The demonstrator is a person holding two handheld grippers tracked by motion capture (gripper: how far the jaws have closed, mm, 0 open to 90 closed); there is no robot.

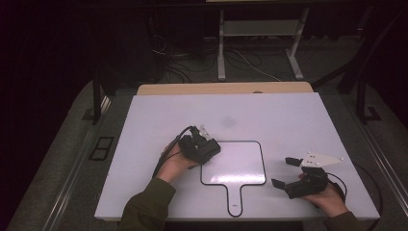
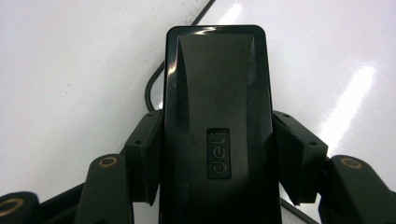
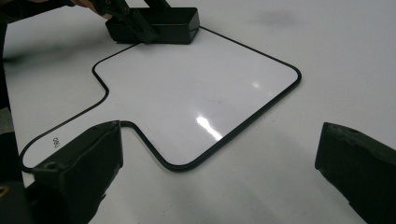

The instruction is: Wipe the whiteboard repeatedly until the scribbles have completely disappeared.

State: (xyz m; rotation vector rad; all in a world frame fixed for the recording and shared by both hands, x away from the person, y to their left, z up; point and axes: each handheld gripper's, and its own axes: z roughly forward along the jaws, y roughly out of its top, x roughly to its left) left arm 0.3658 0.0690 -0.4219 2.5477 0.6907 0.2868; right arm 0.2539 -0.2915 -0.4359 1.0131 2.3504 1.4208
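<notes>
A: Status on your 2 tongs?

B: My left tongs (image 1: 208, 147) are clamped on the eraser (image 2: 217, 126), 1 pad on each long side. It's a black block, "deli" label on top.

A: Where's the eraser sitting?

B: On the top-left corner of the whiteboard (image 1: 240, 163), overlapping its black rim. Right gripper view shows it down on the board (image 3: 196, 98), not lifted.

A: Right side?

B: My right tongs (image 1: 286, 172) are wide open, nothing between the jaws. They sit low over the tabletop (image 1: 288, 120), just beside the board's right edge, pointing at it.

A: Board itself?

B: Flat on the tabletop, paddle shape, handle toward me.
</notes>
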